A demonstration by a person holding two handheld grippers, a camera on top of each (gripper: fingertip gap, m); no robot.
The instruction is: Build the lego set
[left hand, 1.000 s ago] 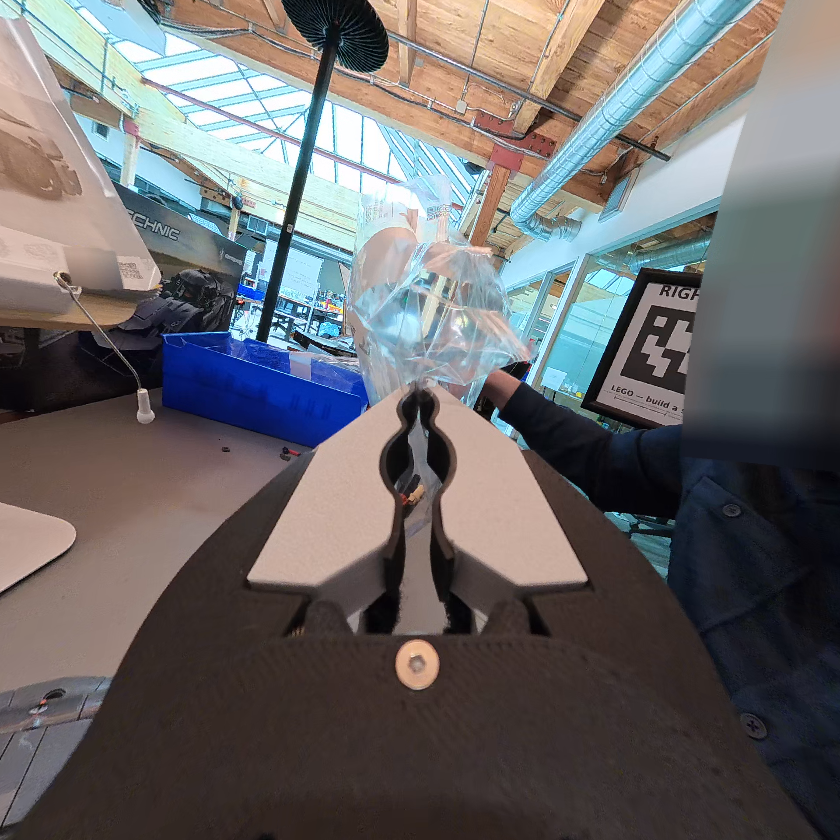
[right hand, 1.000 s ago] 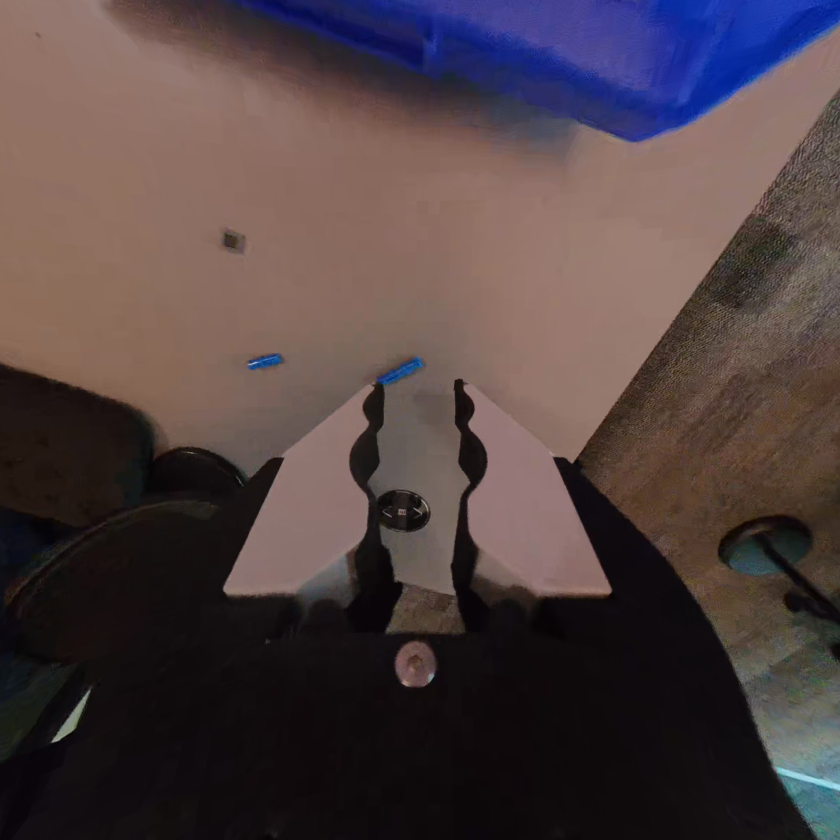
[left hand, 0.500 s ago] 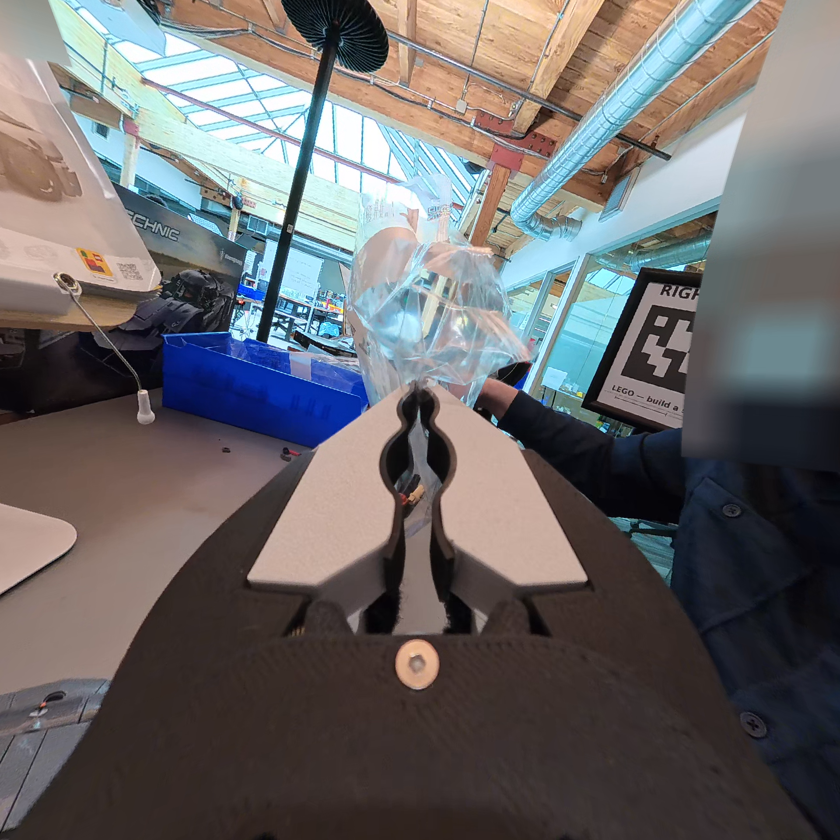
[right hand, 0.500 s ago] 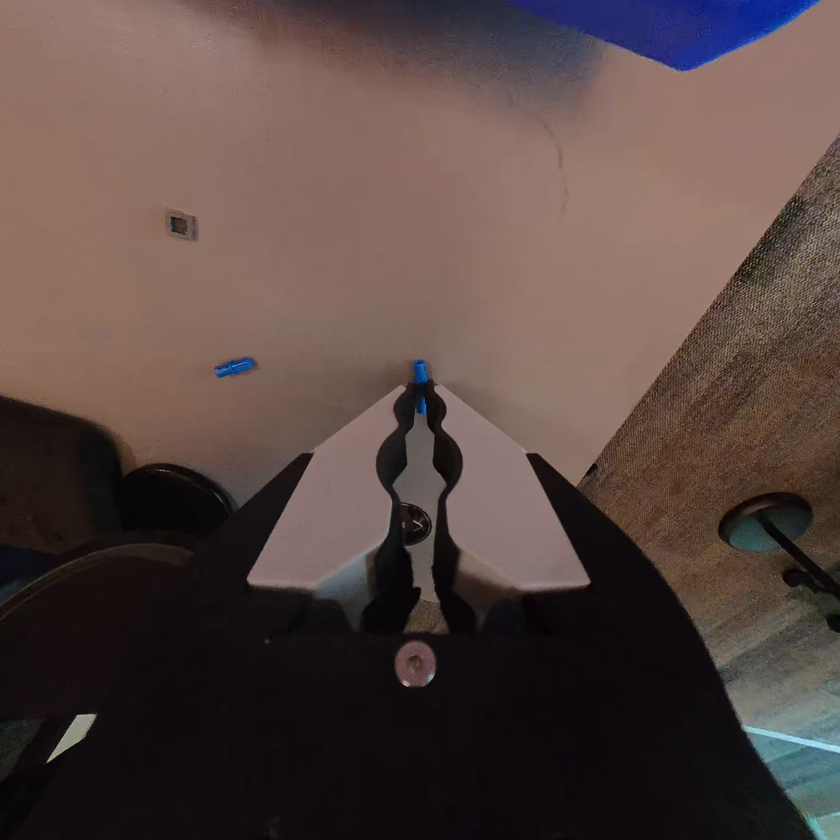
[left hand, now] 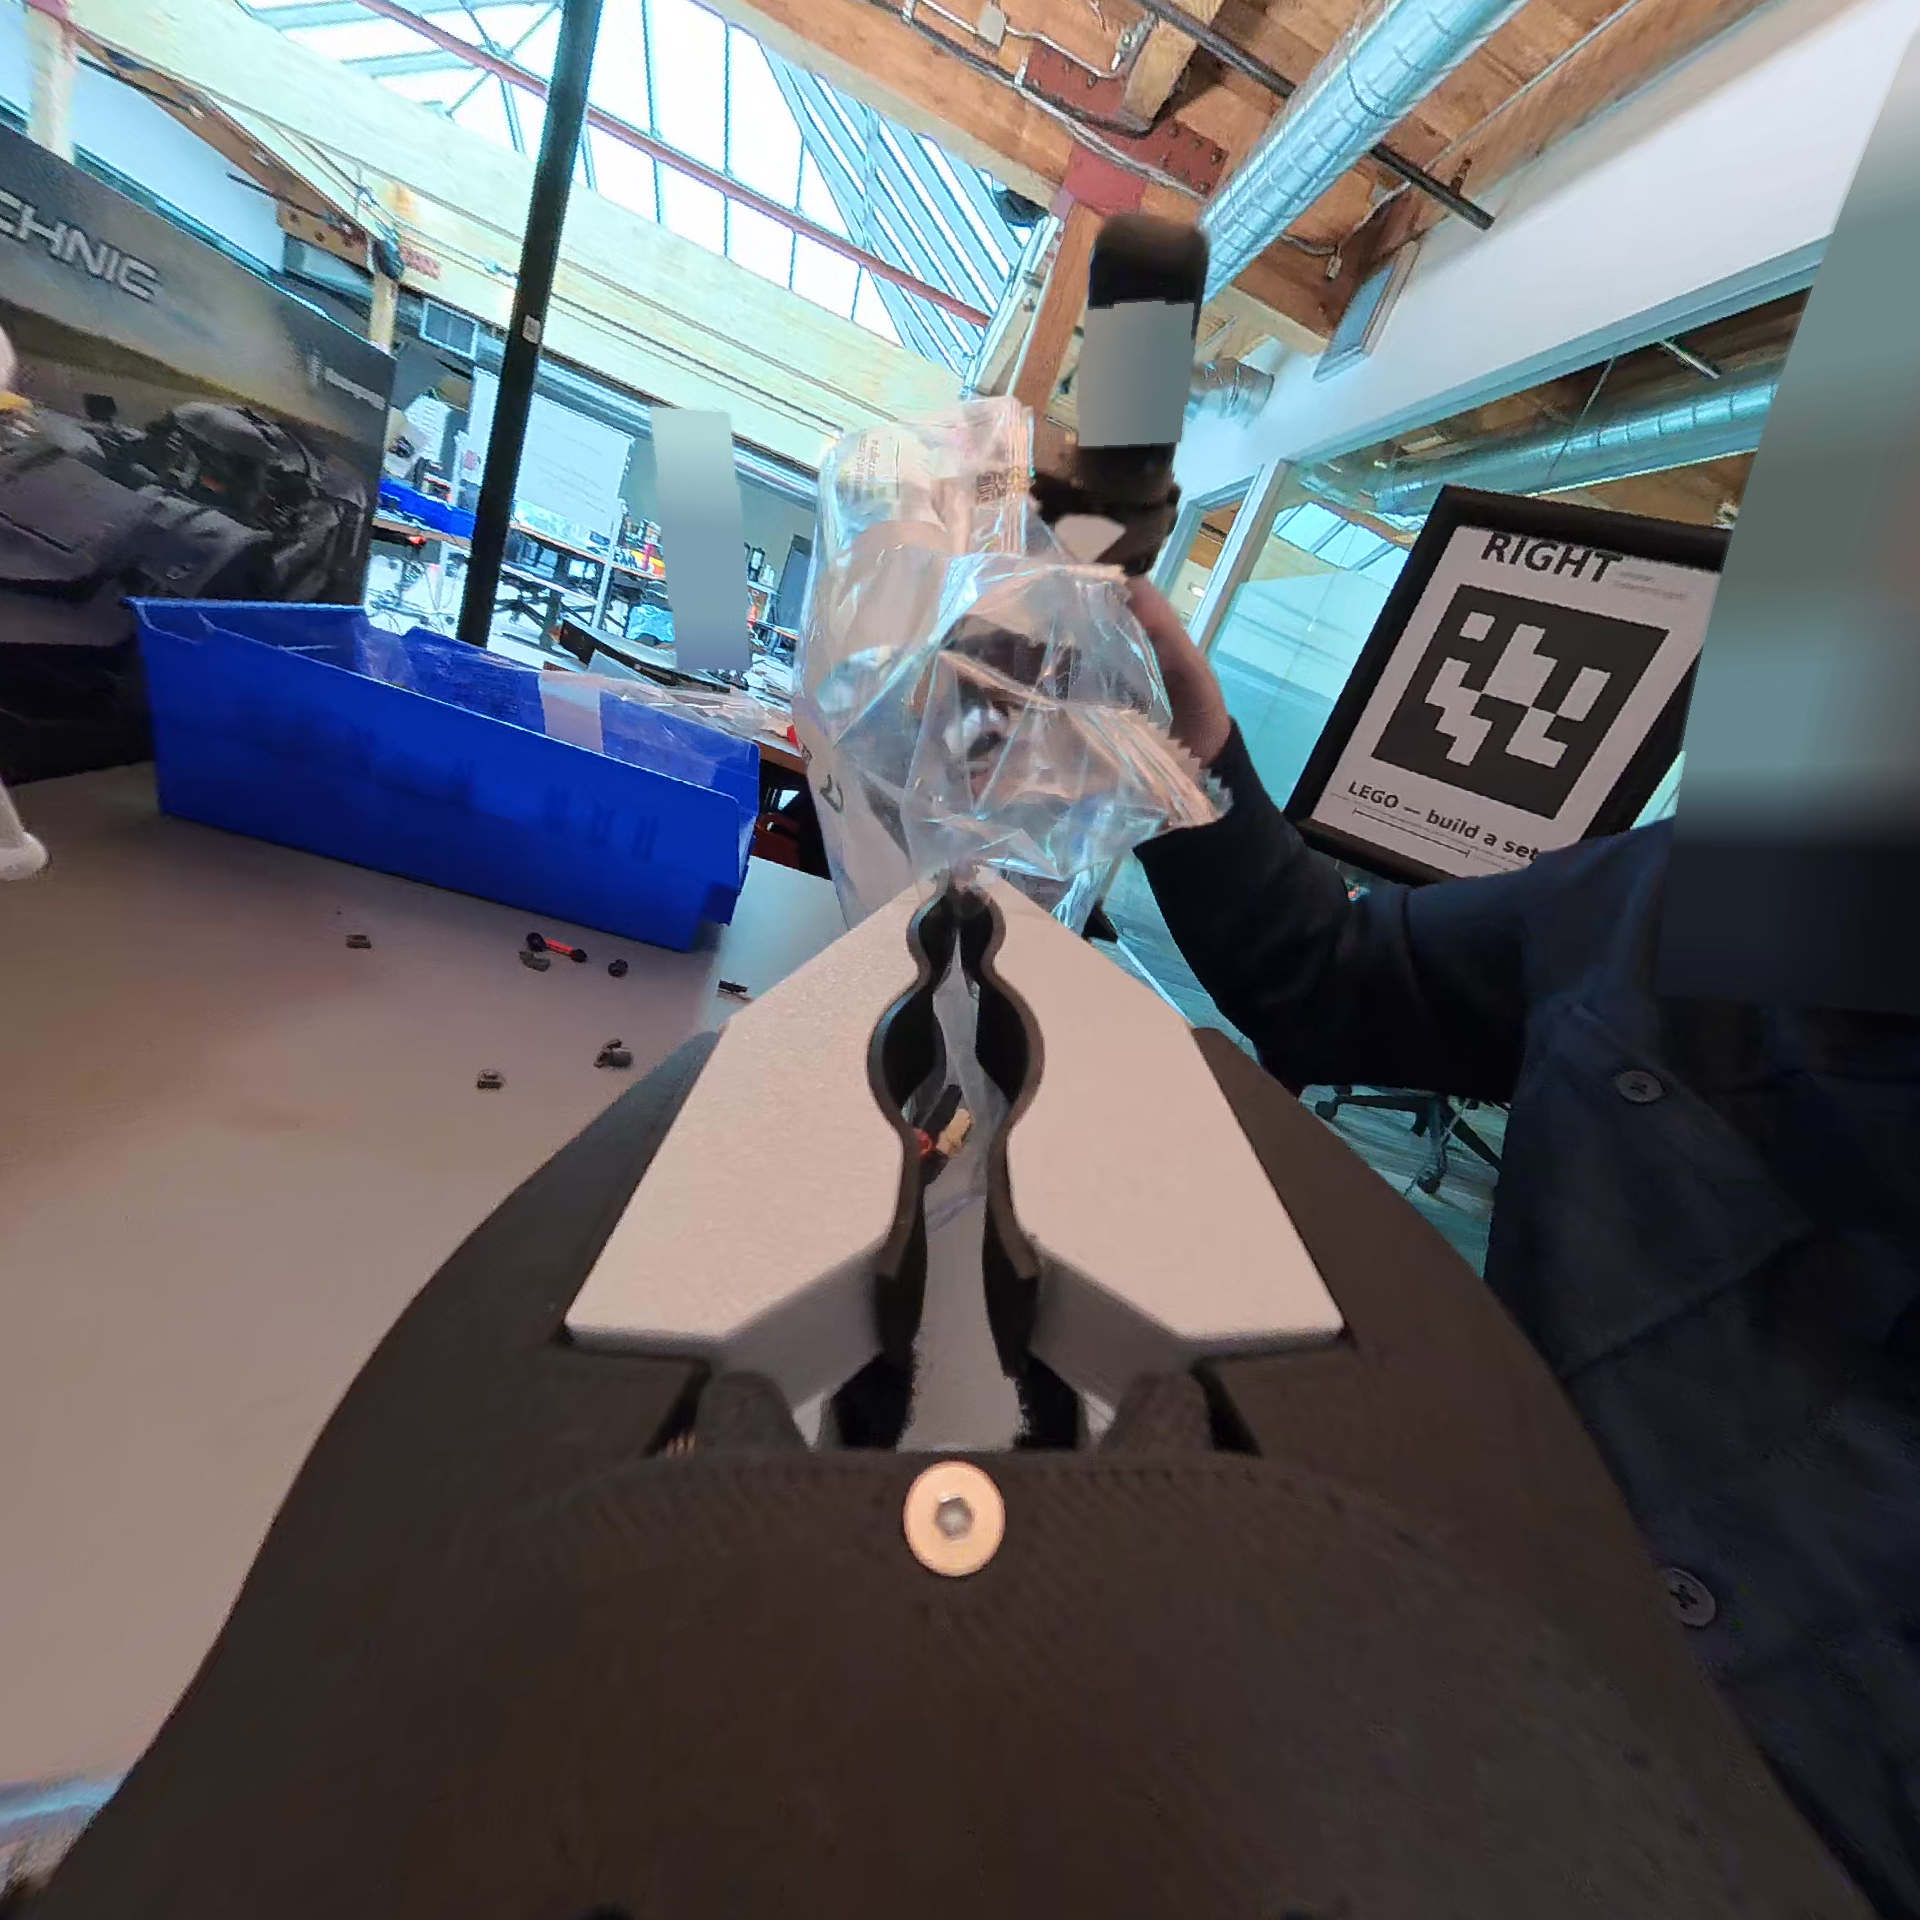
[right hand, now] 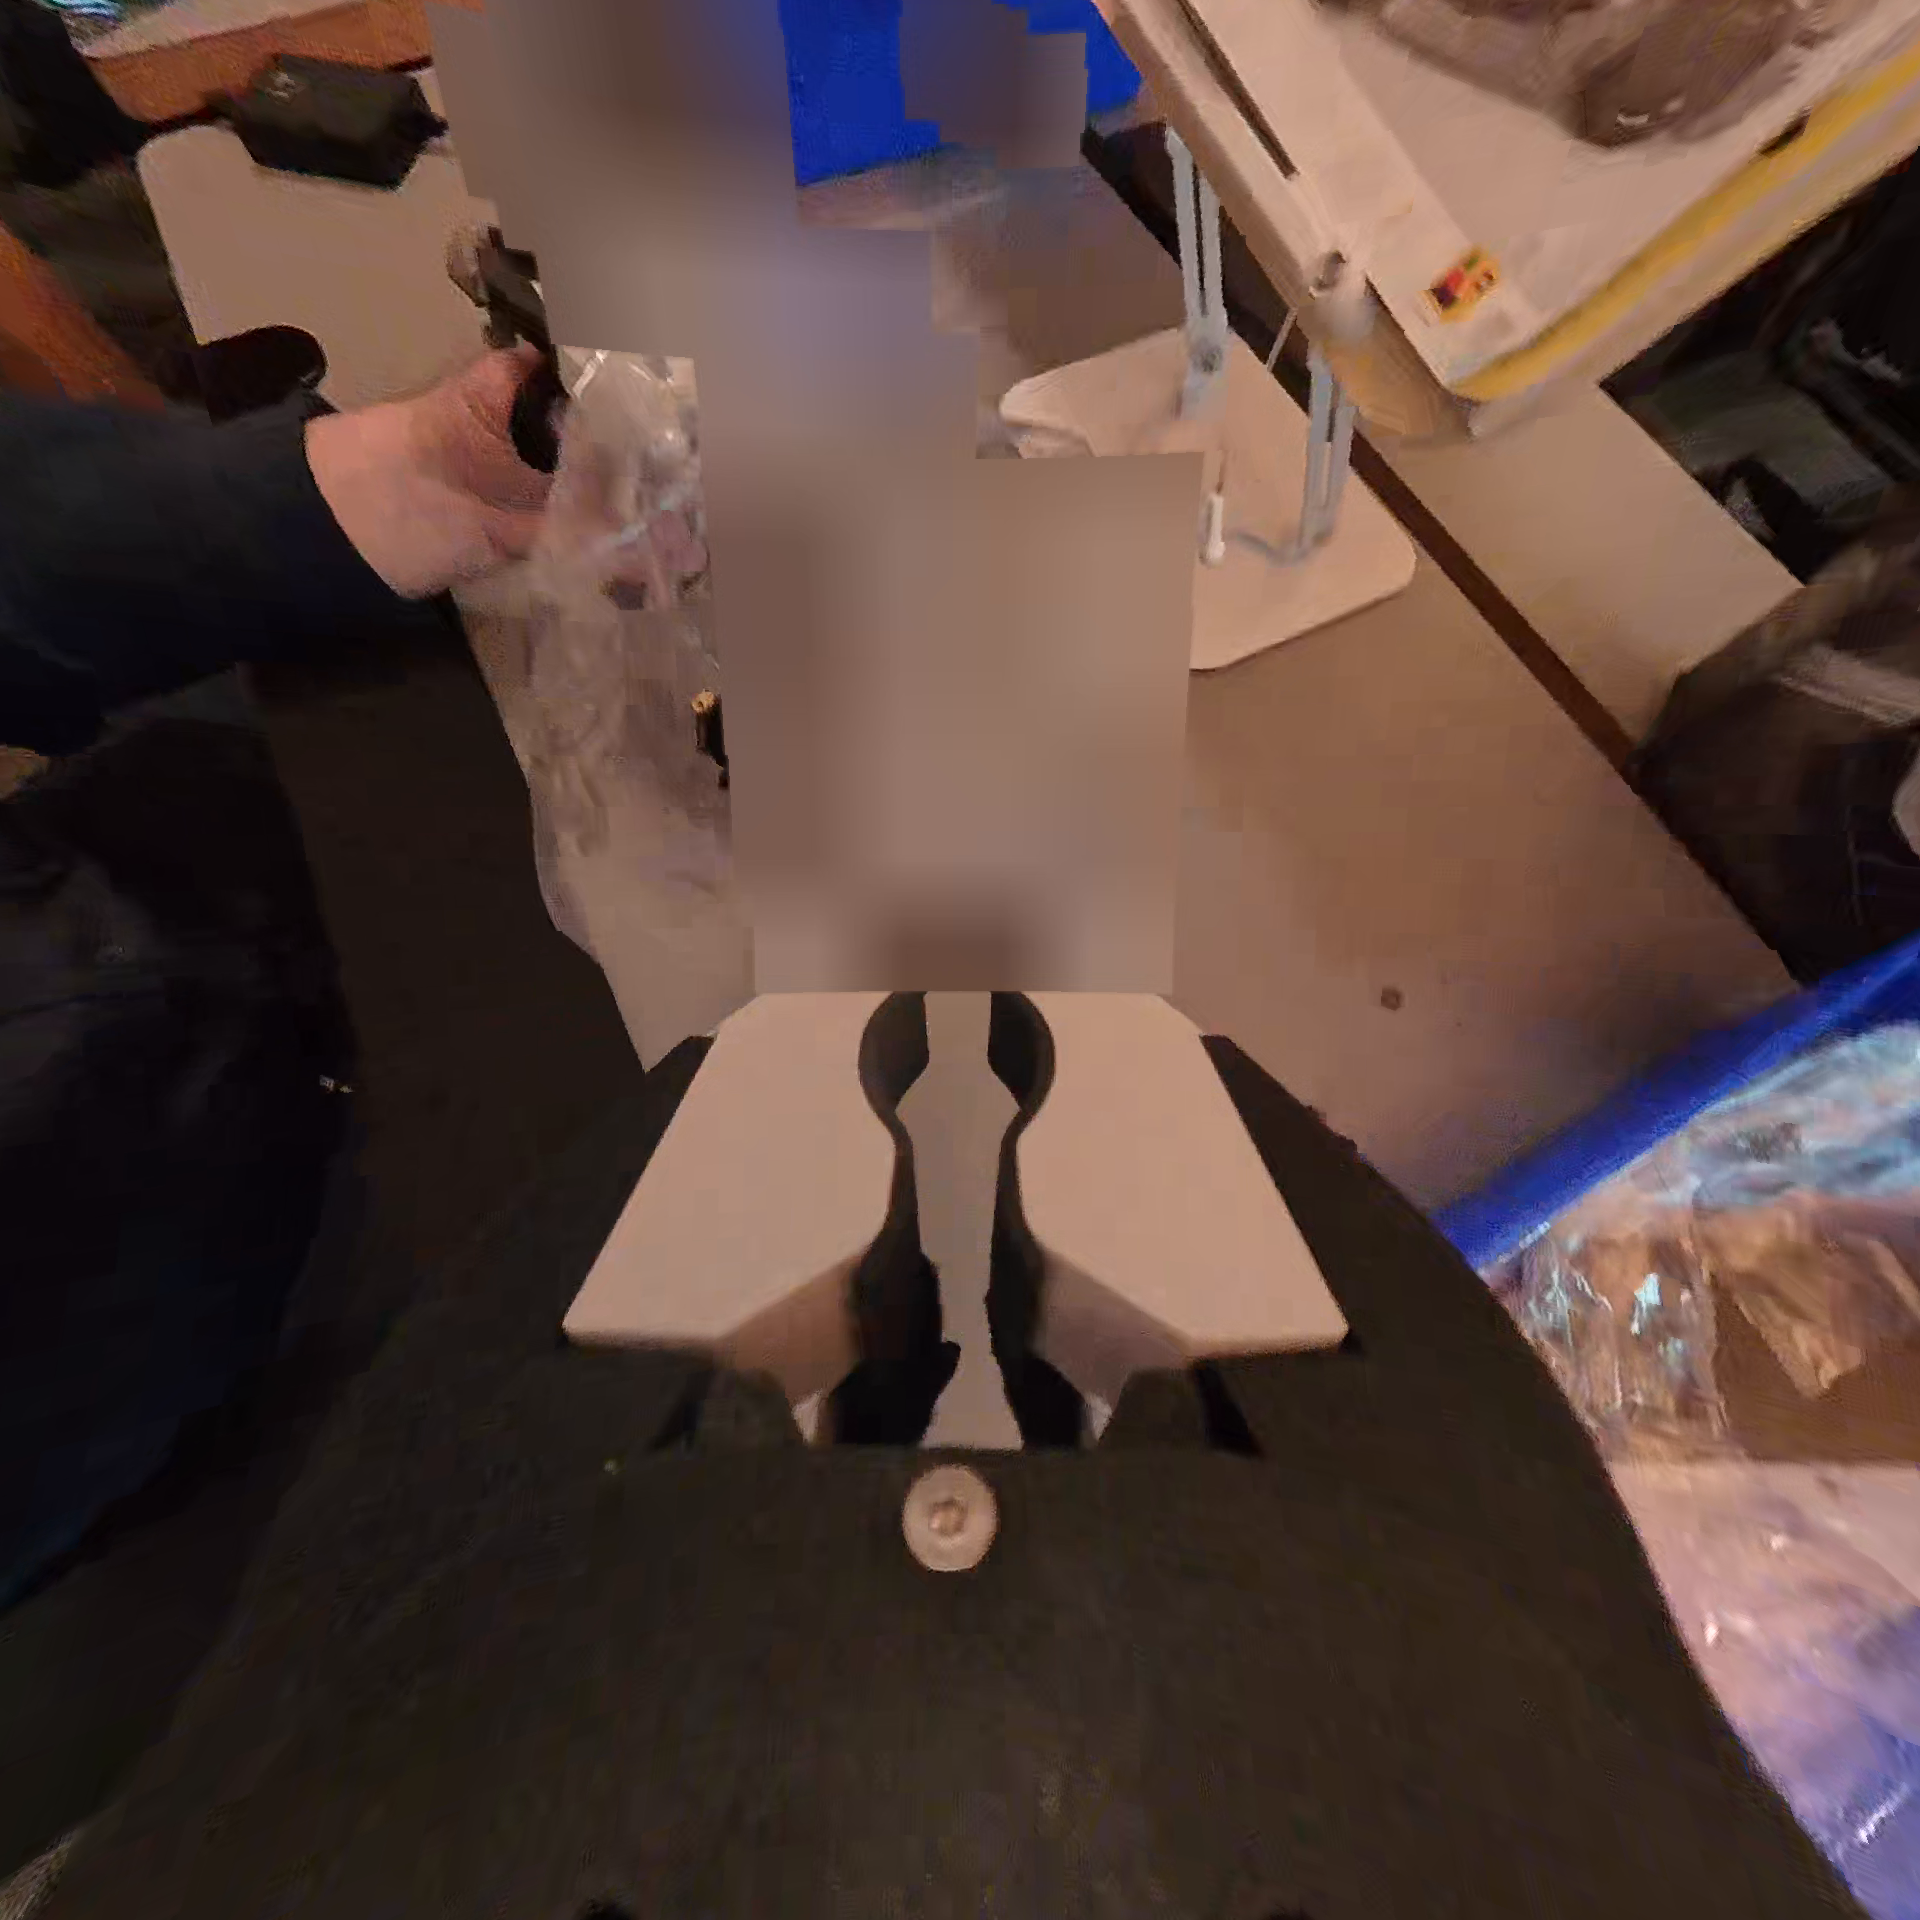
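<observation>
On our left, a blue plastic bin (left hand: 447,748) sits on the grey table (left hand: 208,1143), small dark lego pieces (left hand: 613,1055) scattered near it. Our left gripper (left hand: 961,894) is clamped on a crumpled clear plastic bag (left hand: 966,707). Our right gripper (right hand: 956,1013) has its fingertips masked; we cannot tell its jaws.

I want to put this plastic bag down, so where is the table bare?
Bare grey table lies left of the left gripper, nearer than the scattered small pieces. It is crowded along the blue bin, where loose pieces lie.
</observation>
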